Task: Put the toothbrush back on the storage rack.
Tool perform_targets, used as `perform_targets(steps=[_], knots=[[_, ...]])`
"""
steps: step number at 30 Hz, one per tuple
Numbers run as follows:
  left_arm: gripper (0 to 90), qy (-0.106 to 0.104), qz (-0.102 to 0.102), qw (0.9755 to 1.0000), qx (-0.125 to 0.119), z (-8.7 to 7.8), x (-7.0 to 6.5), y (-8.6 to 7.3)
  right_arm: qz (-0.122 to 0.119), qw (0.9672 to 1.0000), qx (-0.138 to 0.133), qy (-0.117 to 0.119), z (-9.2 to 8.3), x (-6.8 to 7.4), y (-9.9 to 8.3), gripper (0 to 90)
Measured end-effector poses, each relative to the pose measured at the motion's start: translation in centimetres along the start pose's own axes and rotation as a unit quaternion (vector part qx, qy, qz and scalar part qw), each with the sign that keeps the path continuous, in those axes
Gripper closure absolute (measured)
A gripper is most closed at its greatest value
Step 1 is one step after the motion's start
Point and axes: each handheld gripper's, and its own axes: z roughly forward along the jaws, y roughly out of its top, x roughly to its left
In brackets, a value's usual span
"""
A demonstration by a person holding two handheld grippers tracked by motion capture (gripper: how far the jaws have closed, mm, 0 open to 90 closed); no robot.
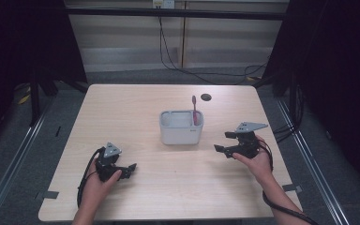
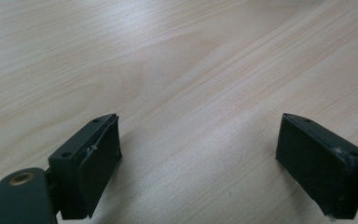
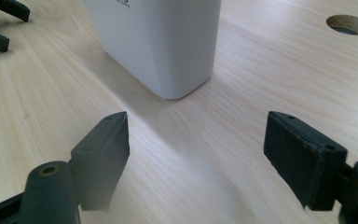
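A white rectangular holder (image 1: 181,127) stands near the middle of the wooden table (image 1: 136,101), with a pink toothbrush (image 1: 195,111) upright in its right compartment. My left gripper (image 1: 129,169) rests at the front left, open, its jaws wide over bare wood (image 2: 200,154). To the right of the holder, my right gripper (image 1: 225,142) is held just above the table, open and empty. In the right gripper view the holder's white corner (image 3: 168,46) stands a short way ahead of the spread jaws (image 3: 196,158).
A round cable hole (image 1: 206,97) lies in the table behind the holder, also seen at the right gripper view's top right (image 3: 348,24). The left gripper's jaws (image 3: 0,23) show far off there. Cables run across the floor beyond the table.
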Motion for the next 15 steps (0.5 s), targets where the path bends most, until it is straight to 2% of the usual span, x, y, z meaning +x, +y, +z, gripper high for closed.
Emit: perform_targets(steps=[15], knots=[[13.4,0.0,0.0,1.0,0.0,0.0,0.0,0.0,-0.006,0.9997,0.023,-0.006,0.4,-0.3,-1.9,21.8]])
